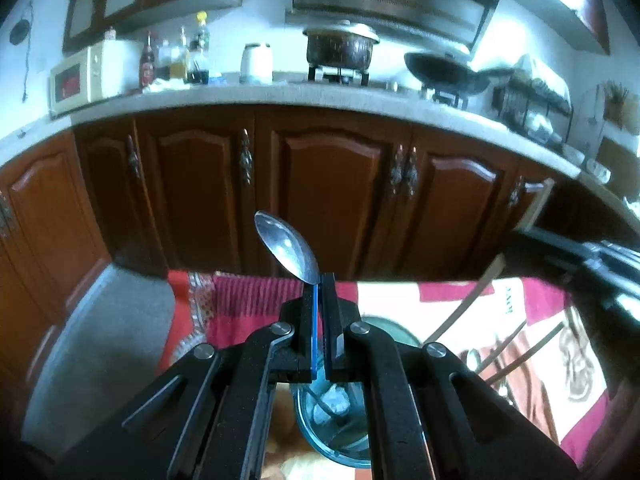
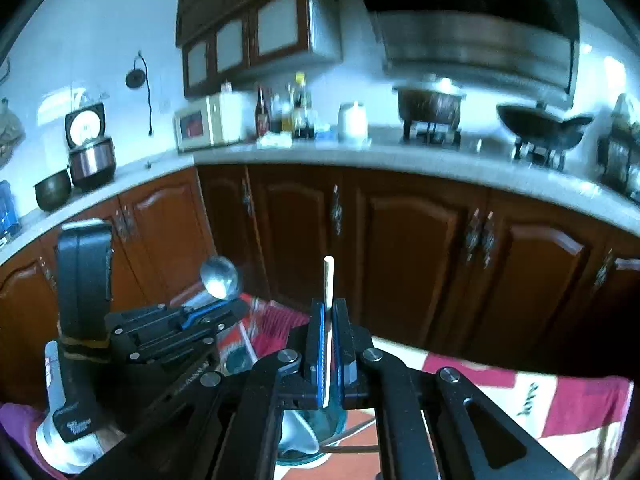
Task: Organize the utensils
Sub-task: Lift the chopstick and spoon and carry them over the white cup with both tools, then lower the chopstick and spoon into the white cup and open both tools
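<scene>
- The left gripper [image 1: 319, 280] was clamped on a metal spoon [image 1: 286, 246], whose bowl stuck up and to the left past the fingertips, over the table's near edge.
- The right gripper [image 2: 329, 308] was closed on a pale chopstick [image 2: 328, 280] that stood upright between its fingers, its tip above them.
- In the right wrist view the left gripper [image 2: 236, 306] sat just to the left, apart from the right one, with the spoon [image 2: 219, 278] raised at its tip.
- A glass bowl [image 1: 340, 412] stood on the table beneath the left gripper; something pale lay in it, too blurred to name.
- The same bowl [image 2: 308, 440] showed under the right gripper, holding a white, spoon-like piece.
- More chopsticks [image 1: 464, 304] and what looked like a spoon [image 1: 472, 360] lay loose on the red-and-white cloth [image 1: 400, 300], to the right of the bowl.
- Beyond the table ran brown cabinets [image 1: 328, 184] under a pale counter [image 1: 280, 94].
- On the counter stood a microwave [image 1: 80, 80], bottles [image 1: 176, 56], a white kettle [image 1: 256, 62], a lidded pot [image 1: 340, 46] on a burner and a wok [image 1: 444, 70].
- A dish rack [image 1: 532, 108] sat at the counter's right end.
- A rice cooker [image 2: 90, 152] with its lid up and a dark bowl [image 2: 53, 194] stood on the counter's left arm.
</scene>
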The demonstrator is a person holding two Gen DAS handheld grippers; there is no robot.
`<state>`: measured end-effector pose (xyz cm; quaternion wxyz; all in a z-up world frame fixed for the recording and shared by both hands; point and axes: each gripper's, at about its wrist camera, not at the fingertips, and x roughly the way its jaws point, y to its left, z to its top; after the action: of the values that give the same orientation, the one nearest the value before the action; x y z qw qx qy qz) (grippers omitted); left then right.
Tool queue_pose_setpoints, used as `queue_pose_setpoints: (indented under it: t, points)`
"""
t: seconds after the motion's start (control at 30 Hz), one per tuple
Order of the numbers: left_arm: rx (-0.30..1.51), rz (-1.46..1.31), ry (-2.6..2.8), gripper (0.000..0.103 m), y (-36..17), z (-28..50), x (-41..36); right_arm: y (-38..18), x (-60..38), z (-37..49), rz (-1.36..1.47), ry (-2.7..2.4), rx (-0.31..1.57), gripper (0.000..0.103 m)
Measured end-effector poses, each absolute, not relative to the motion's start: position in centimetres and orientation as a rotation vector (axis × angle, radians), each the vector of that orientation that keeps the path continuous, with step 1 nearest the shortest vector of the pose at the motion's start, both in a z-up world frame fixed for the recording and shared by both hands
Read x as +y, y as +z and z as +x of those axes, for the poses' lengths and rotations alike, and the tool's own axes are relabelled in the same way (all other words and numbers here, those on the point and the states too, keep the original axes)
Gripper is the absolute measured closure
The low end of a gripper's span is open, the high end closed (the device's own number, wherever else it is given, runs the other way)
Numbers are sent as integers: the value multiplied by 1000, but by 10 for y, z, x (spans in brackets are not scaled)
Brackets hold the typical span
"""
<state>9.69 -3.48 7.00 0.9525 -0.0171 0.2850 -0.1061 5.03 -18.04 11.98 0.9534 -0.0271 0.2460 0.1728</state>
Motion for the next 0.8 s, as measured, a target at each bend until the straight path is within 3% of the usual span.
queue_pose_setpoints:
  t: [0.47,0.7,0.77,0.8]
  points:
    - [645,-2,-233,101,49,102,-48,61,-178,86,-33,403,729,100]
    - [662,-19,-250,85,52,100,-46,71,-187,74,2,393,711,93]
    - [662,-35,-253,82,55,97,-45,76,-192,68,17,388,699,90]
    - [659,-43,-255,80,58,96,-43,79,-195,64,28,386,690,82]
